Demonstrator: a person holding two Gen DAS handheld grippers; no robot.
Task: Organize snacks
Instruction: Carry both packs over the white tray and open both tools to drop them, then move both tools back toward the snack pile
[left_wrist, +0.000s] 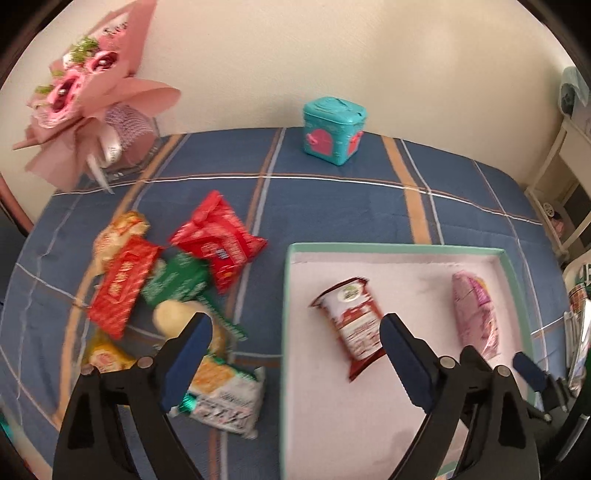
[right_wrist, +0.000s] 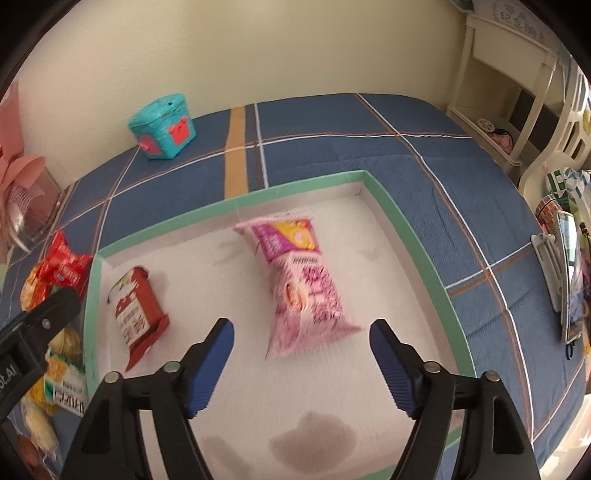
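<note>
Both our grippers gape wide and hold nothing — the left gripper (left_wrist: 295, 354) low in its frame, the right gripper (right_wrist: 301, 354) over the green-rimmed tray (right_wrist: 417, 254). In the tray lie a pink snack bag (right_wrist: 303, 288) at centre and a red-and-white packet (right_wrist: 138, 314) to its left — the loose snack pile (left_wrist: 166, 280) sits on the blue plaid cloth (left_wrist: 332, 203), left of the tray.

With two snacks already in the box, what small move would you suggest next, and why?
Probably swing the open, empty left claw left and down toward the snack pile on the blue cloth. Only the red-and-white packet and pink packet lie in the green-rimmed box.
</note>
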